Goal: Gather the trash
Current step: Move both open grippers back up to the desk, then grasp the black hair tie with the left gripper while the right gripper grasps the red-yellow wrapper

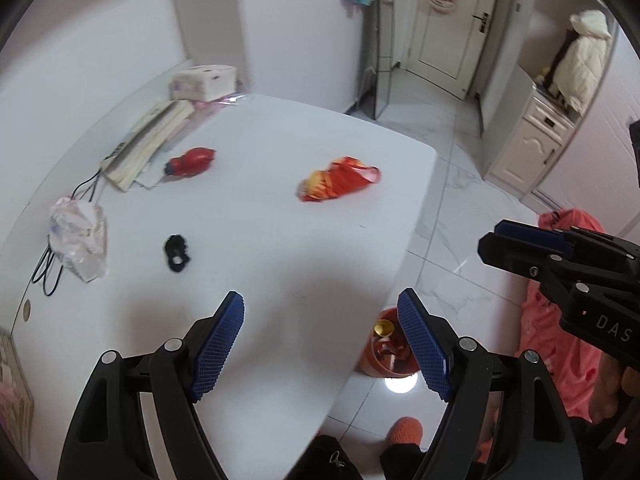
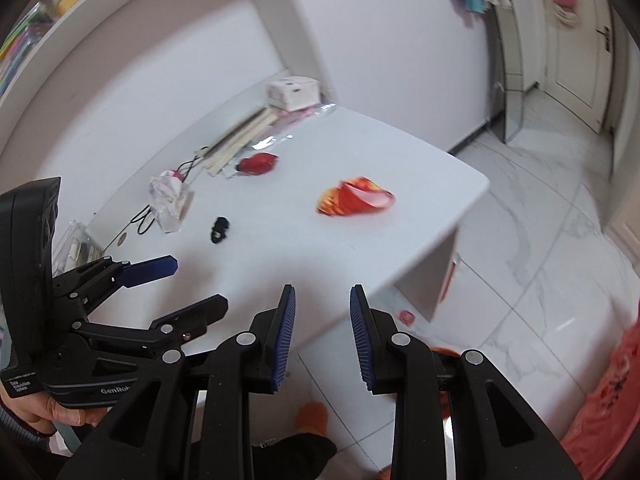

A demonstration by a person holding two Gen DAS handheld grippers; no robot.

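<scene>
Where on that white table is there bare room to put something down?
The near half of the table is bare, between the black item, the orange wrapper and the front edge. It's crowded along the wall: papers, tissue box, red wrapper, crumpled plastic.

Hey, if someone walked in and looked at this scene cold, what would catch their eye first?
Probably the crumpled red-and-orange wrapper lying alone near the white table's far right corner. Next, the red squashed item by the stacked papers at the wall, and the orange bin on the floor below the table's edge.
</scene>
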